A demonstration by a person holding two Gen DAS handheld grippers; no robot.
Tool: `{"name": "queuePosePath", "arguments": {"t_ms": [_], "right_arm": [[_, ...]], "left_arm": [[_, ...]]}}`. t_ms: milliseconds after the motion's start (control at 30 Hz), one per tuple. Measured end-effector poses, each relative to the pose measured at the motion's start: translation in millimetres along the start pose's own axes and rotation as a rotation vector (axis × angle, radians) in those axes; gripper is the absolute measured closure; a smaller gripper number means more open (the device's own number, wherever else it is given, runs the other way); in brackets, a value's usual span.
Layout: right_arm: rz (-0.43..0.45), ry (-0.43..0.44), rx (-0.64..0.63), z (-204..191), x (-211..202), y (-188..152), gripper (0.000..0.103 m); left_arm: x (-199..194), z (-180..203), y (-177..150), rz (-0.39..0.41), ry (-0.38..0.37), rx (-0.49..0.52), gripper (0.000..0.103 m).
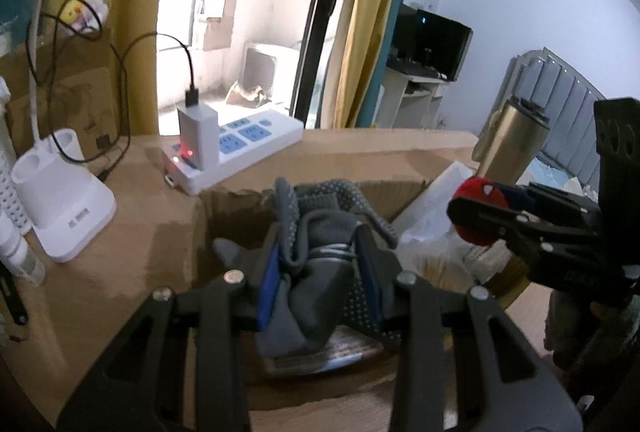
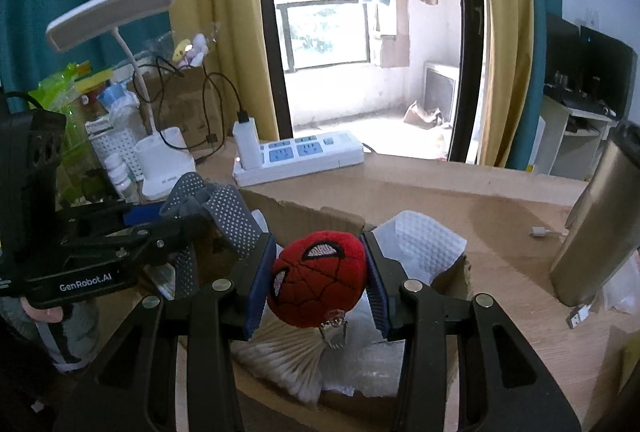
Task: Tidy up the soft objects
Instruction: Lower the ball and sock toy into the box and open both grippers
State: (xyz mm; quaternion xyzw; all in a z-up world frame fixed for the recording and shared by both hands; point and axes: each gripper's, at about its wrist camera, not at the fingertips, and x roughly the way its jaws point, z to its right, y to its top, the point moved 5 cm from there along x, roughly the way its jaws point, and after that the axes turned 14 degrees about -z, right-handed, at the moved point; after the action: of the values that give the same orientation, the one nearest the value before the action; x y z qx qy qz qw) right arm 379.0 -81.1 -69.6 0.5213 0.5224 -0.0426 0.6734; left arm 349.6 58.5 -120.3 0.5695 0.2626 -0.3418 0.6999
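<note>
Above an open cardboard box (image 2: 304, 216) on the wooden tabletop (image 2: 500, 200), two soft things are held: gray dotted gloves (image 1: 316, 244) are pinched in the closed jaws of the left gripper (image 1: 320, 280), and a red spider-mask plush ball (image 2: 320, 272) is clamped in the right gripper (image 2: 316, 280), with the left gripper seen at nine o'clock in the right wrist view. The step in hand is judged to be carrying both into the box, which already holds cotton swabs (image 2: 280, 356) and white padding (image 2: 420, 244). Next, each should be lowered inside and the jaws opened.
</note>
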Motion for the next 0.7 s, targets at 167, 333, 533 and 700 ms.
{"name": "queuePosePath", "arguments": {"t_ms": [167,333,533,700], "right_arm": [[-0.022,-0.008,0.019,6,13,-2,0.058],[-0.035,-0.017,0.061,16,22,-4,0.058],[-0.065,-0.007,0.095,21,34,-7,0.058],[-0.063,-0.010,0.098,21,34,-6,0.057]], "left_arm": [[12,-1,-3,-0.017,0.001,0.000,0.065],[13,0,-4,-0.017,0.024,0.017,0.065],[17,4,-6,-0.014,0.068,0.054,0.062],[17,8,-7,-0.013,0.050,0.068,0.052]]}}
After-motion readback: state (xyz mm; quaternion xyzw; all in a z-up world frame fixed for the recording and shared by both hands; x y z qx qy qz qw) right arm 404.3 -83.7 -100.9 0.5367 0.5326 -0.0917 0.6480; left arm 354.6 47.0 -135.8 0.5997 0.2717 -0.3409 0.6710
